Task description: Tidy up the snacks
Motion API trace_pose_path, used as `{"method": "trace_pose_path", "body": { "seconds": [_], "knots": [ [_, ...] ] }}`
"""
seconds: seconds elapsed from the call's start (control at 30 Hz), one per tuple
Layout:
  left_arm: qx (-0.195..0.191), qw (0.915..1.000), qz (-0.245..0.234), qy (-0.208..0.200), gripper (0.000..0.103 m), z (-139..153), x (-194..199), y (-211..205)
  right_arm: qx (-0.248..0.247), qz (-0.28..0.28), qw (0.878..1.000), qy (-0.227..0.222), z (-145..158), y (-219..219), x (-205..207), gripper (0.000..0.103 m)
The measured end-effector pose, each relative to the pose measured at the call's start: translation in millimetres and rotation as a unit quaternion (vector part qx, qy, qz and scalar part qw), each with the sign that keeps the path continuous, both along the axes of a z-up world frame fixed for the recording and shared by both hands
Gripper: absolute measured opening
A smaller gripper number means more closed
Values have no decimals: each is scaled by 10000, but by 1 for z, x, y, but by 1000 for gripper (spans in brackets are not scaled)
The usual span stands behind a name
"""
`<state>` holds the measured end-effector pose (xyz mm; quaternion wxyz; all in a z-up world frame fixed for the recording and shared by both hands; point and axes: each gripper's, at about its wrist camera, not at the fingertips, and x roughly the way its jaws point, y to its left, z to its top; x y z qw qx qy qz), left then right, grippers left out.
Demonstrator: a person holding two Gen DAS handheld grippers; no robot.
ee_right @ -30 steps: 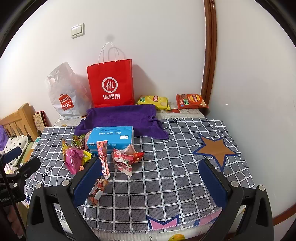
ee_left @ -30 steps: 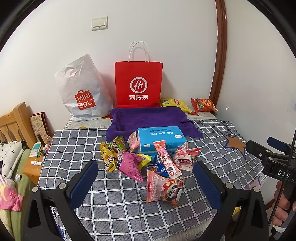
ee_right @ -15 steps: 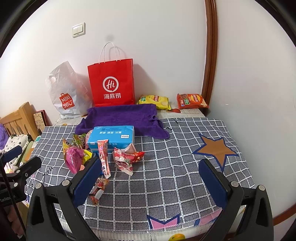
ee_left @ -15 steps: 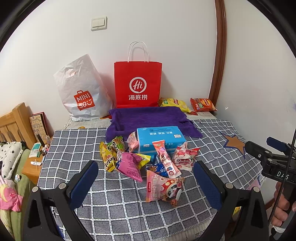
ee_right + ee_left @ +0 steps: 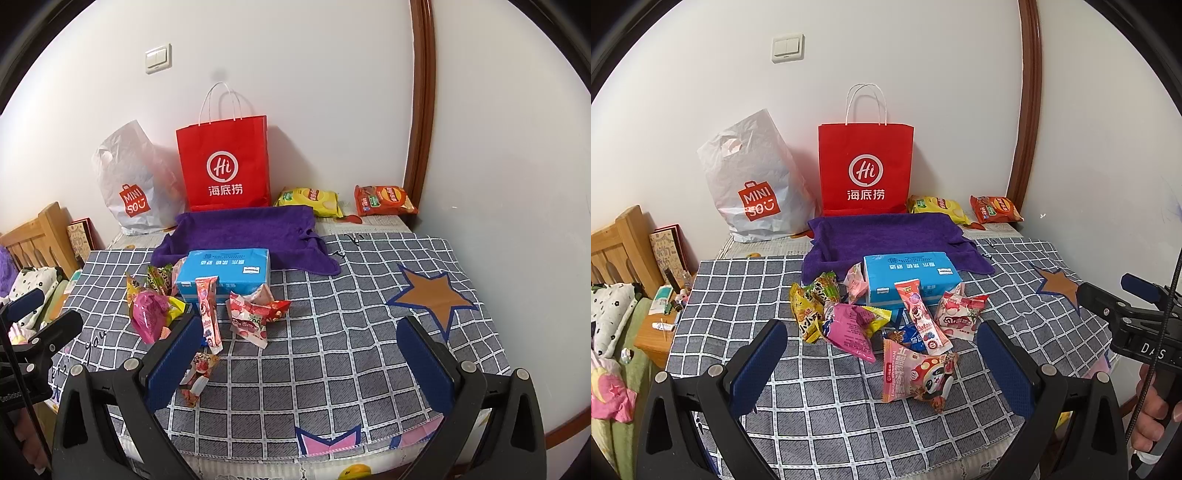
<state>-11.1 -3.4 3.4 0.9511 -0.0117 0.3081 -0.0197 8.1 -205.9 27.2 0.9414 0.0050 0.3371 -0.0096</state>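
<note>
Currently, left tool: jaws spread wide, empty, hovering over the near edge of the snack pile.
Right tool: released, empty, above bare checkered cloth.
Snack pile: packets clustered mid-counter, in front of the blue box.
Panda packet: nearest, between the left tool's fingers.
Purple towel: behind the box.
Chip bags: at the wall, well apart from the pile.
</note>
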Motion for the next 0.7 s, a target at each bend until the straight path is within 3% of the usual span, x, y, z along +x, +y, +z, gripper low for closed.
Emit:
{"method": "trace_pose_path", "body": {
  "seconds": [0.7],
  "knots": [
    [-14, 10000, -11, 16, 103, -1, 1, -3, 20, 89, 9999, 43, -5, 7, 3, 103]
  ]
}}
